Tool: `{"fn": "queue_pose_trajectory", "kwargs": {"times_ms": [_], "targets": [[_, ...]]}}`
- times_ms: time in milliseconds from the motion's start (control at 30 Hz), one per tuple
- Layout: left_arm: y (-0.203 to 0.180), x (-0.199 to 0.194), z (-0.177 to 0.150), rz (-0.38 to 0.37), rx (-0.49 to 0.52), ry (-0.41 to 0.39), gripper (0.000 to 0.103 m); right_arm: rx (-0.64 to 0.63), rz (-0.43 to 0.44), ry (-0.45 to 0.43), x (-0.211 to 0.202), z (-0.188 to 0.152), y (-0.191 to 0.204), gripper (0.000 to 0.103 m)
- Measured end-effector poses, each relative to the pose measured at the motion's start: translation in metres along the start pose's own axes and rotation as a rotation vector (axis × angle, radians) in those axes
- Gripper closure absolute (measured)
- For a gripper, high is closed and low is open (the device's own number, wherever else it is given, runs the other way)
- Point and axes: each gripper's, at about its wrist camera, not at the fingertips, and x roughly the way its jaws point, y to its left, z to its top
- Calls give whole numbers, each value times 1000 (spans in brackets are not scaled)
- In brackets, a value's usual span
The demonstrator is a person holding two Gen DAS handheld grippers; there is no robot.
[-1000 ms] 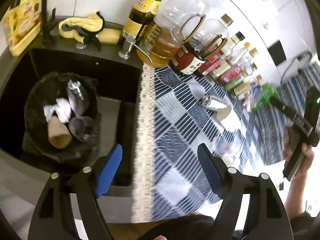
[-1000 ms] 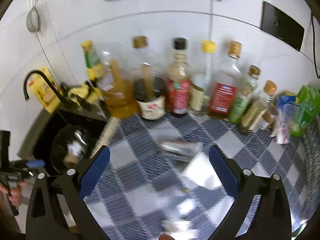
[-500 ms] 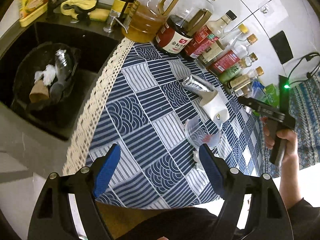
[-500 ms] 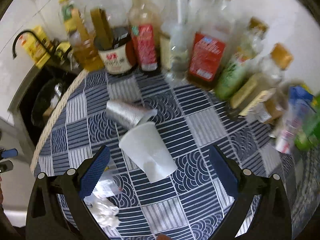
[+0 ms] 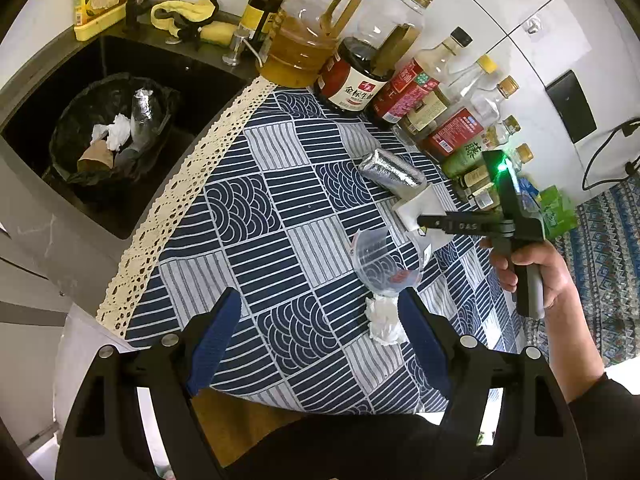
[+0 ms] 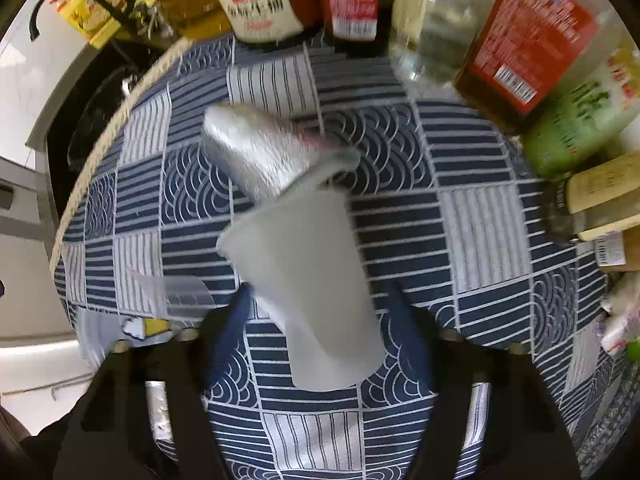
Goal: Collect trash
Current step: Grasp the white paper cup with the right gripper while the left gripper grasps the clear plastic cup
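Your right gripper [image 6: 320,312] has dropped from bottle height to just above the cloth [image 5: 280,240] and now straddles the white cup [image 6: 304,280], which lies on its side in front of the bottles [image 5: 420,92], touching the foil roll [image 6: 256,152]. A second ago its jaws stood wide with nothing between them; now they are closing with the cup between them, and blur hides whether the pads press yet, so count the cup as bracketed, not held. Your left gripper [image 5: 320,336] has swung away from the bin [image 5: 112,132] in the sink and hangs over the cloth's near edge, jaws apart and empty, with the tissue wad [image 5: 382,320] just beside its right finger and the clear cup [image 5: 380,260] just beyond. Bin already holds tissue, a foil piece and a brown cup. Judgement: cup pickup under way on the right; four items remain on the cloth, all well apart from the bin.
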Motion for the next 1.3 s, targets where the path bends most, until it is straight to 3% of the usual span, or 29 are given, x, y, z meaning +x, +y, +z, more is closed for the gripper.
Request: {"fn": "queue_pose_trajectory", "kwargs": {"times_ms": [100, 333, 633, 933, 1067, 1300], "targets": [[-8, 6, 1, 0, -2, -3, 25, -25, 19, -11, -1, -5, 1, 53], [-36, 35, 15, 5, 53, 51, 25, -2, 102, -103, -29, -30, -13, 54], [-87, 95, 11, 8, 275, 218, 25, 146, 208, -286, -77, -89, -37, 54], [-106, 136, 16, -4, 318, 236, 28, 272, 299, -387, -95, -134, -43, 54], [-110, 154, 15, -10, 318, 285, 49, 298, 345, -406, -93, -142, -44, 54], [-108, 161, 16, -19, 294, 287, 82, 311, 359, -401, -92, -146, -43, 54]]}}
